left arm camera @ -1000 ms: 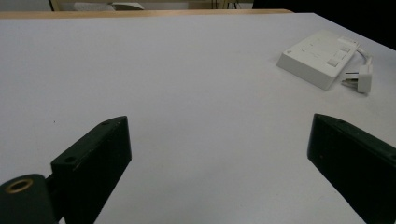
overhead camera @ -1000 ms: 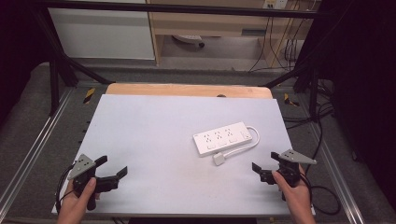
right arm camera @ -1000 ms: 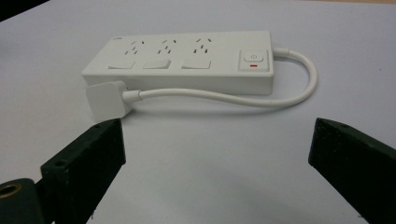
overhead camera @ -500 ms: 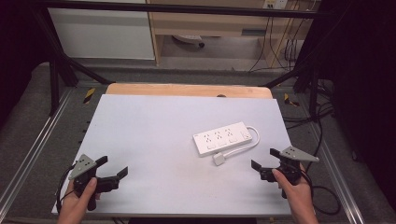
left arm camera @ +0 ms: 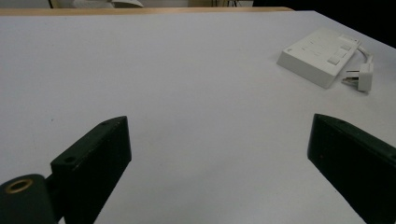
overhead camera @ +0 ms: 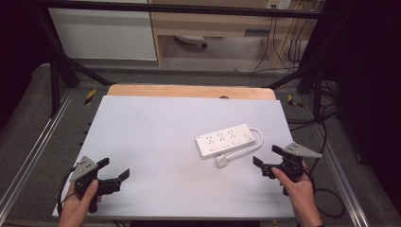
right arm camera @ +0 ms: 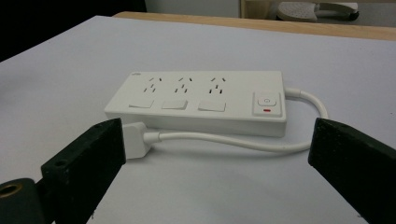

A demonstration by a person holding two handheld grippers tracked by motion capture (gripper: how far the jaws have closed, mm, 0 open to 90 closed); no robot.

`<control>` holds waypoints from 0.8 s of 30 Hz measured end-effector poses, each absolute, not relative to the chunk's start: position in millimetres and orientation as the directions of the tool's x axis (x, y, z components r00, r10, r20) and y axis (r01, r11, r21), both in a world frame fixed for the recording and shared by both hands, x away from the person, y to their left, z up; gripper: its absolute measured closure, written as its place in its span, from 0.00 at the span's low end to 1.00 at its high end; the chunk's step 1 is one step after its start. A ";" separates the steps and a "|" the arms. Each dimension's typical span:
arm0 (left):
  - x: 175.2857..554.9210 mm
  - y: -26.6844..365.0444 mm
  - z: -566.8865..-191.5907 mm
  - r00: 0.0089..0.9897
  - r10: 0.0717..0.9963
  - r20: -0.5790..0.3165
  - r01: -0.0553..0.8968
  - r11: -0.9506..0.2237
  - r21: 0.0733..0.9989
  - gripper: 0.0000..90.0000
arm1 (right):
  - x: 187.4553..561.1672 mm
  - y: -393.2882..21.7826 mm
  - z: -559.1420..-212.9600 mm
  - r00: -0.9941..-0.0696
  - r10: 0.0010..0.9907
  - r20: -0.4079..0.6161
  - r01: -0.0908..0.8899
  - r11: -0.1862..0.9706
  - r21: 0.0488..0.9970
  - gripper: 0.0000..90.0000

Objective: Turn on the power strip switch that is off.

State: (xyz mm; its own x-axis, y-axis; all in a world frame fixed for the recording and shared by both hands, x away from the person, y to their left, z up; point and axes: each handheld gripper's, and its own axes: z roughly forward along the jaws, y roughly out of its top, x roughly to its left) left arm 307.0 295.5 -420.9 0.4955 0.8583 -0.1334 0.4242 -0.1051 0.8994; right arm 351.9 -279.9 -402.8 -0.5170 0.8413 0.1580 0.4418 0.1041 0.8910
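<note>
A white power strip with three sockets and a red-marked switch lies flat at the right of the white tabletop. Its short cable loops round to a white plug lying in front of it. My right gripper is open, just right of the plug and apart from it. In the right gripper view the power strip and plug lie close ahead between the wide-open jaws of the right gripper. My left gripper is open over the near left corner. From there the power strip is far off to the right.
A wooden strip runs along the table's far edge. Metal rails flank both sides, and dark cables trail on the floor at the right. Shelving and a white panel stand beyond the table.
The right gripper has edged slightly forward and left, toward the plug. The left gripper has barely moved.
</note>
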 end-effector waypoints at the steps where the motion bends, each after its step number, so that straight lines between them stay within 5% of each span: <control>1: 306.7 295.2 -420.8 0.497 0.857 -0.133 0.424 -0.107 0.899 0.07 | 354.4 -277.9 -403.2 -0.516 0.842 0.157 0.441 0.104 0.891 0.05; 24: 305.9 295.4 -422.0 0.494 0.861 -0.125 0.428 -0.115 0.896 0.07 | 369.4 -277.0 -400.0 -0.481 0.861 0.166 0.410 0.054 0.910 0.05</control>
State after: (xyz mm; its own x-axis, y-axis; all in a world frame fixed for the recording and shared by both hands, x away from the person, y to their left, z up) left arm 305.9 295.4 -422.0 0.4937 0.8605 -0.1254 0.4283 -0.1151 0.8963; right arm 369.4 -277.0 -400.0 -0.4805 0.8612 0.1656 0.4104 0.0539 0.9103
